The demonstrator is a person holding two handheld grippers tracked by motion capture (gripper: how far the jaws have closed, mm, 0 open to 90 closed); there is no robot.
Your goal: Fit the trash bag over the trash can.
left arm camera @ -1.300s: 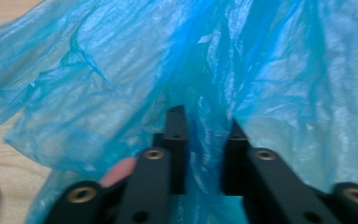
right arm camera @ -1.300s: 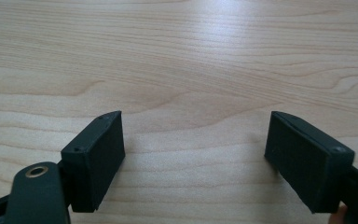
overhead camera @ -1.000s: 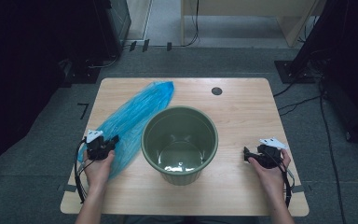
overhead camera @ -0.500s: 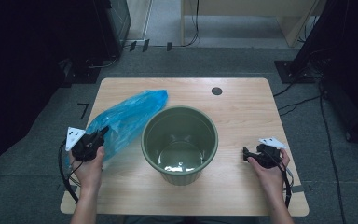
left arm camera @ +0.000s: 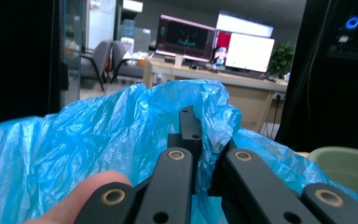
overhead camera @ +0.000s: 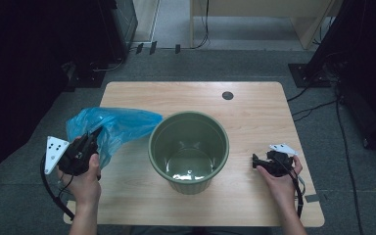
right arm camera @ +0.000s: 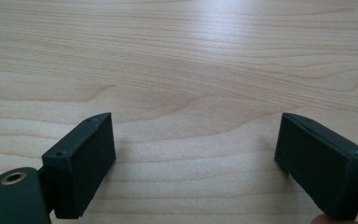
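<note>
A crinkled blue plastic bag [overhead camera: 120, 125] hangs bunched over the table's left edge, lifted off the wood. My left gripper [overhead camera: 97, 133] is shut on one edge of it. In the left gripper view the blue plastic bag [left arm camera: 88, 144] billows around the closed jaws of the left gripper [left arm camera: 193, 122]. A green bucket [overhead camera: 191, 182] stands upright in the middle of the table, with nothing in it that I can make out. My right gripper [overhead camera: 254, 160] rests on the wood to the right of the bucket. Its jaws have just been opening. In its own view the right gripper [right arm camera: 196, 156] has only bare wood between them.
The wooden table [overhead camera: 259, 117] has a round cable hole [overhead camera: 227, 95] at the back right. Dark equipment racks and cables [overhead camera: 318, 105] stand on the floor around it. Beyond the bag, the left gripper view has a desk with monitors [left arm camera: 214, 44].
My left hand has risen and moved left, pulling the bag off the tabletop, where it lay flat, into a bunched, lifted shape. The right hand has stayed where it was.
</note>
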